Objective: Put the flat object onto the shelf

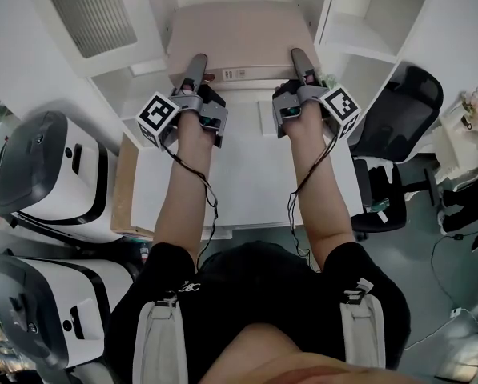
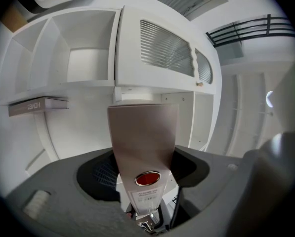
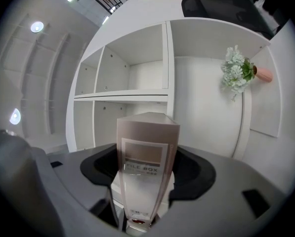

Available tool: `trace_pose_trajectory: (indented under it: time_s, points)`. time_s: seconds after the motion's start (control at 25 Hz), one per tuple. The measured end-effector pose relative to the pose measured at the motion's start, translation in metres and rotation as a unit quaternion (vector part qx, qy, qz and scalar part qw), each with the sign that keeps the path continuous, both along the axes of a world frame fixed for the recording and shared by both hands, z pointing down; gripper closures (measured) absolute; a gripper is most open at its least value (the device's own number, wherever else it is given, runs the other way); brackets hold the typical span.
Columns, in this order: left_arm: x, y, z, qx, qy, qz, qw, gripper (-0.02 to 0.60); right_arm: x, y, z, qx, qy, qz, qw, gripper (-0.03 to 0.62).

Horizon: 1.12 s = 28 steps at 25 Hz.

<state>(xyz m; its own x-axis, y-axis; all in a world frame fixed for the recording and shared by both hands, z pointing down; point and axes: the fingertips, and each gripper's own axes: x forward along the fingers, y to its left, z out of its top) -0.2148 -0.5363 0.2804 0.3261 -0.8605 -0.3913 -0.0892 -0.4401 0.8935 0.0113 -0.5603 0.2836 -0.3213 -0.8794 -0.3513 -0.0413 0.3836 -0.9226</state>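
A flat pinkish-beige file box (image 1: 239, 38) is held level between my two grippers, above the white desk (image 1: 247, 174) and in front of the white shelf unit (image 1: 359, 30). My left gripper (image 1: 194, 72) is shut on the box's left side and my right gripper (image 1: 301, 64) on its right side. In the left gripper view the file box (image 2: 145, 137) runs up between the jaws of the left gripper (image 2: 143, 179), its red dot and label showing. In the right gripper view the file box (image 3: 147, 157), printed FILE BOX, fills the gap of the right gripper (image 3: 146, 181).
Open white shelf compartments (image 3: 132, 65) lie ahead, with a louvred cabinet door (image 2: 169, 48) to one side. A flat book (image 2: 36, 105) lies on a shelf and a flower vase (image 3: 241, 70) stands on another. A black office chair (image 1: 403, 102) is at the right, white machines (image 1: 50, 174) at the left.
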Motion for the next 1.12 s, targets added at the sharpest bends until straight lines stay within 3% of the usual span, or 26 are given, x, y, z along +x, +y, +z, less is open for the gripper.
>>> trace_pose_trajectory:
  time_s: [0.16, 0.4, 0.72, 0.92, 1.12]
  points:
    - [-0.005, -0.038, -0.017, -0.024, -0.005, -0.004, 0.9997, 0.281, -0.007, -0.038, -0.018, -0.003, 0.02, -0.007, 1.0, 0.298]
    - [-0.011, -0.056, -0.022, -0.038, -0.007, -0.013, 0.9992, 0.276, -0.02, -0.046, -0.026, 0.042, 0.096, -0.027, 0.994, 0.271]
    - [-0.02, -0.08, -0.03, -0.044, -0.015, -0.026, 0.9986, 0.262, -0.036, -0.047, -0.028, 0.11, 0.201, -0.054, 0.972, 0.269]
    - [-0.016, -0.09, -0.033, -0.035, -0.035, -0.018, 0.9986, 0.255, -0.032, -0.055, -0.027, 0.095, 0.202, -0.033, 0.974, 0.272]
    - [0.003, -0.088, -0.041, 0.023, -0.107, 0.015, 0.9939, 0.249, -0.02, -0.065, -0.03, 0.067, 0.168, 0.003, 0.983, 0.284]
